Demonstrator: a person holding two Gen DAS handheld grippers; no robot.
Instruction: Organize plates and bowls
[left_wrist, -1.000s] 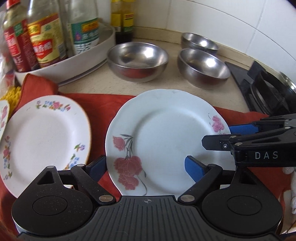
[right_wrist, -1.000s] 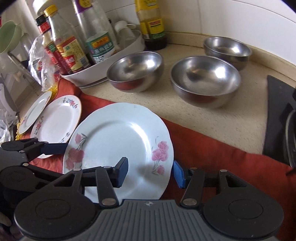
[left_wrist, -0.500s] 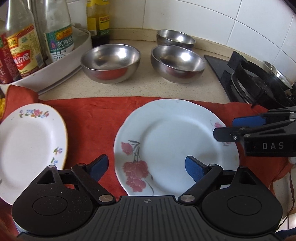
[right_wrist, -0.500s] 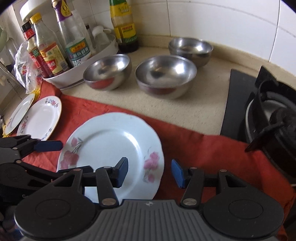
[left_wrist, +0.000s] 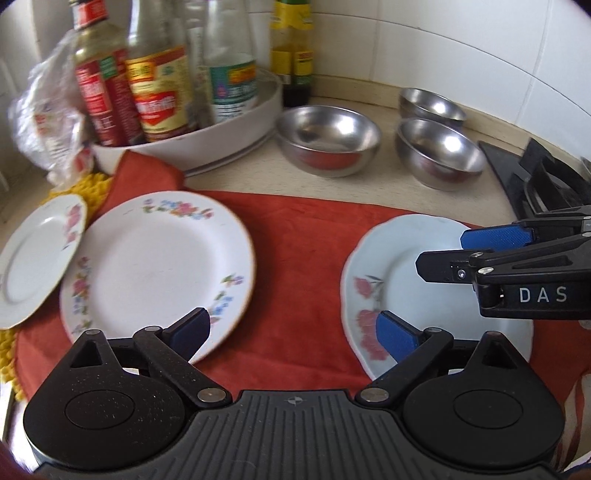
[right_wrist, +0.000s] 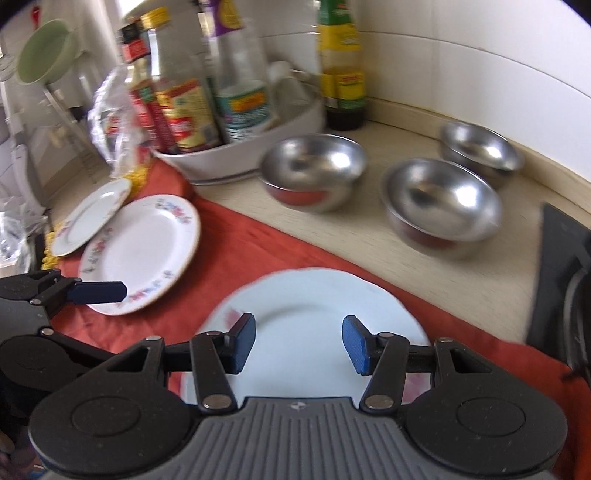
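Observation:
A pale blue plate with red roses (left_wrist: 406, 273) (right_wrist: 299, 306) lies on a red cloth (left_wrist: 299, 251). My right gripper (right_wrist: 298, 343) is open and empty, hovering over this plate. A white plate with a flowered rim (left_wrist: 155, 262) (right_wrist: 144, 247) lies to its left, and a smaller white plate (left_wrist: 37, 254) (right_wrist: 92, 214) overlaps its far-left edge. My left gripper (left_wrist: 293, 332) is open and empty above the cloth between the two larger plates. Three steel bowls (left_wrist: 328, 136) (left_wrist: 439, 151) (left_wrist: 432, 105) stand on the counter behind.
A white tray (left_wrist: 207, 144) of sauce bottles stands at the back left, with a plastic bag (left_wrist: 40, 122) beside it. A black gas hob (left_wrist: 543, 184) is at the right. A tiled wall (left_wrist: 443, 44) closes the back.
Both grippers have swung left. The left one now sits between the two large plates; the right one is centred over the blue plate with its jaws wider.

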